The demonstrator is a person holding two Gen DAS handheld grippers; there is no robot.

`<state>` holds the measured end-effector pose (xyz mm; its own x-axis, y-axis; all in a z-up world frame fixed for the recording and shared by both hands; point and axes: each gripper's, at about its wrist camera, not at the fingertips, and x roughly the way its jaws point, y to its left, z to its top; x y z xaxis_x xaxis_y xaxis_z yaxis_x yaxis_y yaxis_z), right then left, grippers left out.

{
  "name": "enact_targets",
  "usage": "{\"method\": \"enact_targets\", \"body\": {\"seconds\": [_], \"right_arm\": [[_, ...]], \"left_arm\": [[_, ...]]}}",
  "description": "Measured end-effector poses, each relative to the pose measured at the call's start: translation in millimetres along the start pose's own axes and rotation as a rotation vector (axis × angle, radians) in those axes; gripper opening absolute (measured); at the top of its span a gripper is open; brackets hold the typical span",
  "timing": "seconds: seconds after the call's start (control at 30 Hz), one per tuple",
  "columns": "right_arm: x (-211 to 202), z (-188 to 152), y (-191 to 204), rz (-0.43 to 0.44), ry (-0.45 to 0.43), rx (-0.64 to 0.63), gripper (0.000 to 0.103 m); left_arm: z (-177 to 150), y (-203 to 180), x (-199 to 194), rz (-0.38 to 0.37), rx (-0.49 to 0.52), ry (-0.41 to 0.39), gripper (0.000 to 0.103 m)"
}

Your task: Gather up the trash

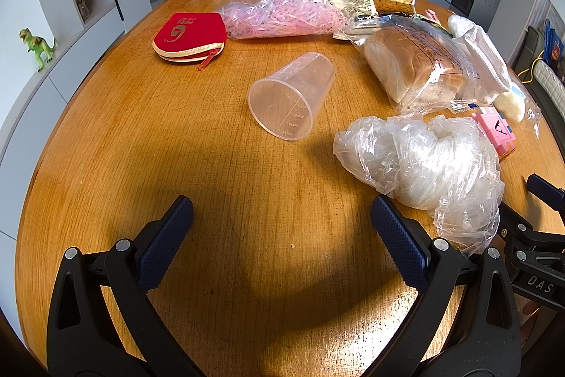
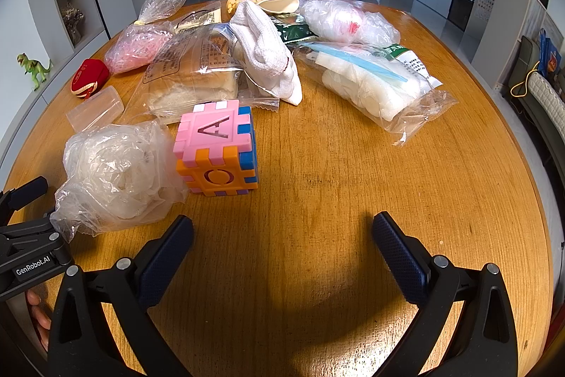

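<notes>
Both grippers are being held low over the wooden table (image 1: 106, 165), with nothing yet picked up, so the opening step of the collecting is judged to be in hand: a first piece of trash is being chosen. The left gripper (image 1: 282, 235) is being kept released, its fingers spread wide over bare wood at the bottom of the left wrist frame; the right gripper (image 2: 282, 253) is likewise being kept spread and empty at the bottom of the right wrist frame.

The likeliest piece of trash, a crumpled clear plastic bag (image 1: 423, 161), is lying at the right of the left wrist frame, just beside that gripper's right finger, and at the lower left of the right wrist frame (image 2: 113, 172), touching a coloured letter cube (image 2: 215, 151). A clear plastic cup (image 1: 289, 98) is lying on its side in the frame's centre, apart from the bag. A bagged loaf of bread (image 1: 413, 62) is resting beyond, at upper right.

For the next move, one gripper is probably being called on to straddle the crumpled bag and pinch a thick fold, without the cube being nudged
</notes>
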<state>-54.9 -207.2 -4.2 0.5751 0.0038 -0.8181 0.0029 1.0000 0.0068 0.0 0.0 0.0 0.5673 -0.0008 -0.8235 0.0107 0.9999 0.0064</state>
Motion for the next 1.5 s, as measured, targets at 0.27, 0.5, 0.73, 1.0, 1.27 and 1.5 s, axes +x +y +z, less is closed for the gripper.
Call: {"method": "enact_targets", "body": {"seconds": [0.27, 0.5, 0.73, 1.0, 1.27, 1.5], "right_arm": [[-0.6, -0.5, -0.1, -0.002, -0.001, 0.003, 0.101], [-11.2, -6.8, -1.1, 0.045, 0.001, -0.025, 0.101], [-51.2, -5.6, 8.4, 0.266, -0.007, -0.047, 0.101], [-37.0, 8.1, 60.6, 0.400, 0.064, -0.051, 0.099], [-12.5, 8.9, 64.5, 0.425, 0.106, 0.000, 0.035], [-48.7, -11.7, 33.4, 0.423, 0.050, -0.002, 0.034]], "left_arm": [[-0.1, 0.1, -0.1, 0.001, -0.001, 0.000, 0.097], [-1.7, 4.5, -4.1, -0.024, 0.004, 0.019, 0.097], [4.0, 39.9, -41.7, -0.069, -0.067, -0.046, 0.097], [33.8, 44.7, -46.3, -0.070, 0.009, -0.031, 0.097], [62.2, 17.0, -11.8, -0.097, 0.115, 0.012, 0.097], [70.3, 4.1, 12.6, -0.044, 0.175, 0.015, 0.052]]}}
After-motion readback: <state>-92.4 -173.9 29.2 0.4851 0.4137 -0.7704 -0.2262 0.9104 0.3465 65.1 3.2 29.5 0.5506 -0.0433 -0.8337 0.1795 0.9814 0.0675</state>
